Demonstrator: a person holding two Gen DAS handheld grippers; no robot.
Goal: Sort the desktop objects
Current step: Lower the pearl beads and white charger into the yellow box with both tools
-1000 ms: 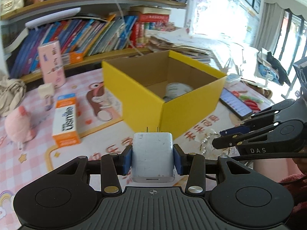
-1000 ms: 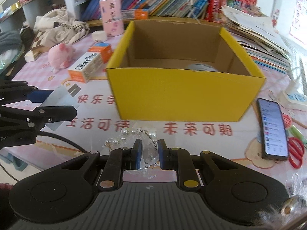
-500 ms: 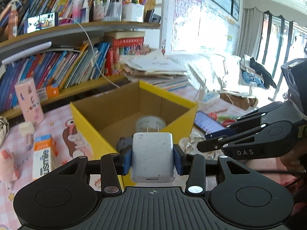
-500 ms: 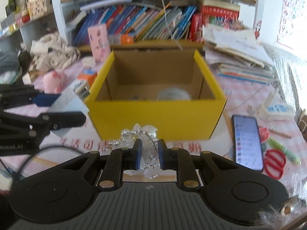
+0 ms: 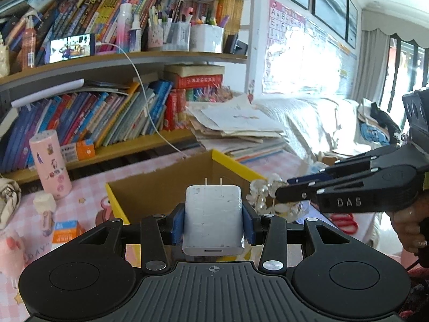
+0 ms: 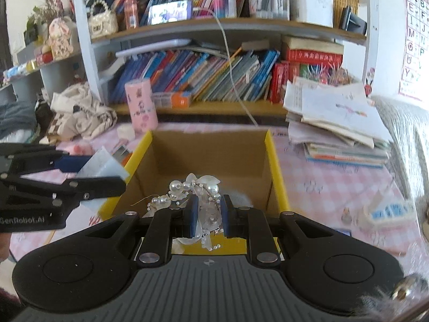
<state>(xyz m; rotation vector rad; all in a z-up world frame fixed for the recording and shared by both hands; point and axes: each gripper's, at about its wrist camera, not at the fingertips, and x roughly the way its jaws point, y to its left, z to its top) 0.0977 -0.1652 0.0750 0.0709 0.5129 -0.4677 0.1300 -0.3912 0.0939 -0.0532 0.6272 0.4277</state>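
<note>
Left gripper (image 5: 213, 221): its blue pads are clamping a white charger plug (image 5: 213, 222) by its sides, prongs pointing away, just in front of the box's near wall.
Pink cylinder (image 6: 141, 106): standing upright on the pink checked tabletop (image 6: 335, 187), left of and behind the box.
Yellow box (image 6: 276, 166): sitting open-topped at the middle of the table; brown inside, with one pale rounded object (image 6: 241, 197) lying on its floor, too hidden by the gripper to identify.
Right gripper (image 6: 209, 214): its narrow-set jaws are pinching a clear beaded pearl ornament (image 6: 195, 187), which is hanging over the box's near edge.
Paper stack (image 6: 335, 123): lying on the table right of the box.
Shelf cups (image 6: 311, 10): holding pens and markers on the upper shelf.
Hard to make out: the box floor is largely being covered by both grippers; the blue-and-white item (image 6: 388, 212) at the far right is blurred.
</note>
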